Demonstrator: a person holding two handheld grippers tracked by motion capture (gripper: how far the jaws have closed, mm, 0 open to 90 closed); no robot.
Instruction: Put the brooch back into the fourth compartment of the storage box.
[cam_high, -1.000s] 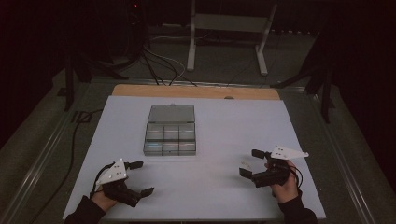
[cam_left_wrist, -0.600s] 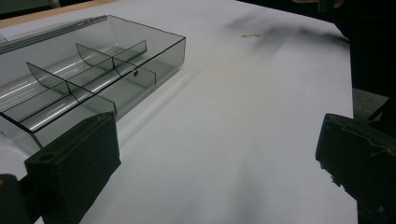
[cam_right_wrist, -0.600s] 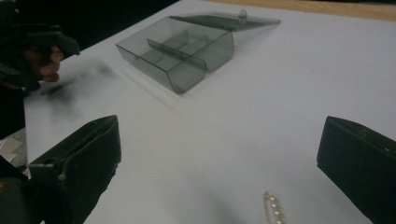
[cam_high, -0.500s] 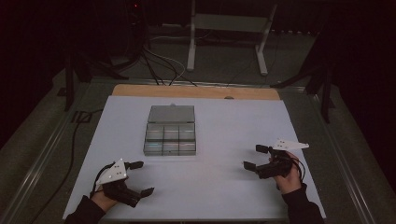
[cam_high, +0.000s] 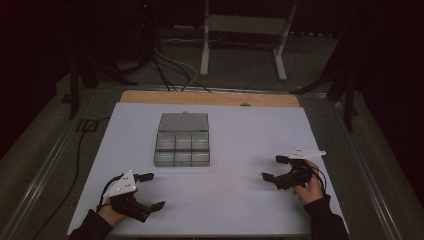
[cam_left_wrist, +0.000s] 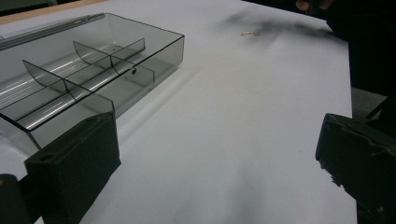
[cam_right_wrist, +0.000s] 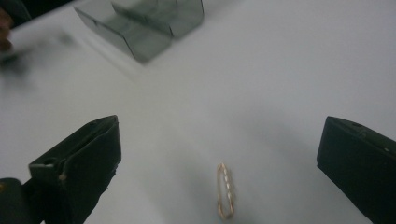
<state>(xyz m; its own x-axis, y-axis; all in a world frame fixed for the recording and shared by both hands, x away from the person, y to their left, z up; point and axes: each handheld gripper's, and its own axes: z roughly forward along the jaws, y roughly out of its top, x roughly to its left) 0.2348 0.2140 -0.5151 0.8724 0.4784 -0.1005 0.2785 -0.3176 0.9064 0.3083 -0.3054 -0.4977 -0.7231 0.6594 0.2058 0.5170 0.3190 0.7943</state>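
Note:
A small gold ring (cam_right_wrist: 225, 196) lies on the white table between the wide-apart jaws of my right gripper (cam_right_wrist: 219, 172), untouched. From the left gripper view the same ring (cam_left_wrist: 250, 33) is a speck far across the table. A clear smoky compartment box (cam_high: 182, 147) sits mid-table with its lid (cam_high: 183, 121) folded open at the back; its dividers (cam_left_wrist: 93, 58) are near my left gripper (cam_left_wrist: 215, 172). In the high view my left gripper (cam_high: 155, 190) rests open at the front left, and my right gripper (cam_high: 271, 167) is open at the front right.
The white table sheet (cam_high: 235, 125) ends in a wooden strip (cam_high: 210, 98) at the back. Cables (cam_high: 165, 65) and a metal stand (cam_high: 240, 30) lie on the dark floor beyond. A cable (cam_high: 80, 150) runs along the table's left side.
My right gripper has shifted slightly forward and to the right over the table. The left gripper and the box have stayed where they were.

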